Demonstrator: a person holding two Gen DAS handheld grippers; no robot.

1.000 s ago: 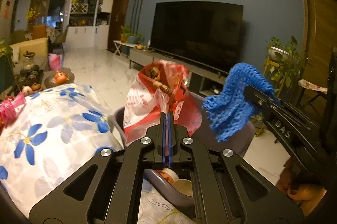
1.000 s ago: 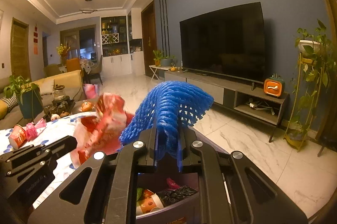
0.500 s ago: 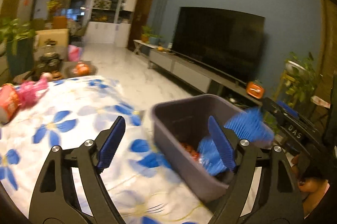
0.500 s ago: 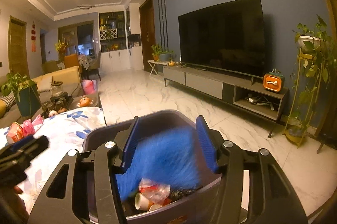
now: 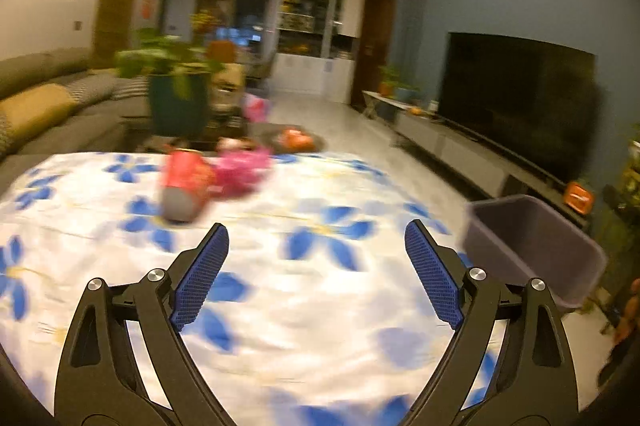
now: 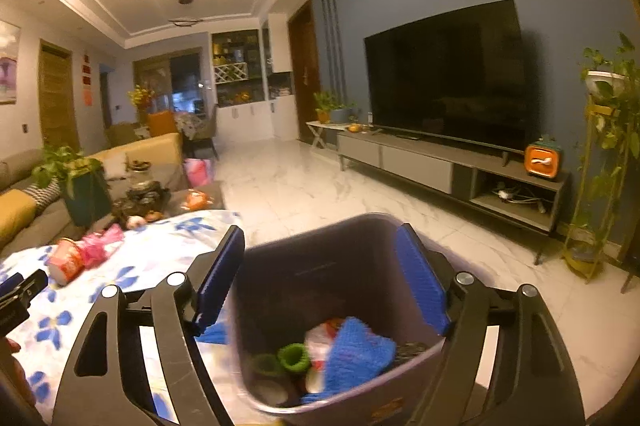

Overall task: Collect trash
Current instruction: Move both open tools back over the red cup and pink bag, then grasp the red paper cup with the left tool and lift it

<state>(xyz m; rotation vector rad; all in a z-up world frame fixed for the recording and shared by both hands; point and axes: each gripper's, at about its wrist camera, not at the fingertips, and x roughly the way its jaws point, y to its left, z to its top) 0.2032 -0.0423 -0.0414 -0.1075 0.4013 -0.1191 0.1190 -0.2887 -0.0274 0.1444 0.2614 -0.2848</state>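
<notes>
The left gripper [image 5: 316, 238] stands spread wide over the worktop [image 5: 320, 306], which wears a white cloth with blue flowers; its jaws have just been opening and nothing lies between the blue pads [image 5: 200, 274]. Ahead of it on the cloth lies a red cup [image 5: 184, 187] tipped on its side, touching a crumpled pink wrapper [image 5: 244, 169] just to its right; both are blurred. The grey bin [image 5: 536, 246] sits at the right edge of the worktop, well apart from the cup.

The right gripper [image 6: 320, 274] hangs over the mouth of that bin [image 6: 320, 266], its jaws also wide and just been opening, with nothing caught between its pads [image 6: 420, 282]. Inside the bin lies the blue foam net [image 6: 356, 354] on top of other rubbish: a green ring-shaped piece [image 6: 294, 358], a white and red wrapper [image 6: 320, 338] and something dark at the right. From this view the red cup [image 6: 66, 262] and pink wrapper [image 6: 98, 244] lie on the cloth to the left of the bin, near the far edge of the worktop, and the tip of the left gripper [image 6: 20, 290] shows at the left border above part of a hand [image 6: 12, 366]
</notes>
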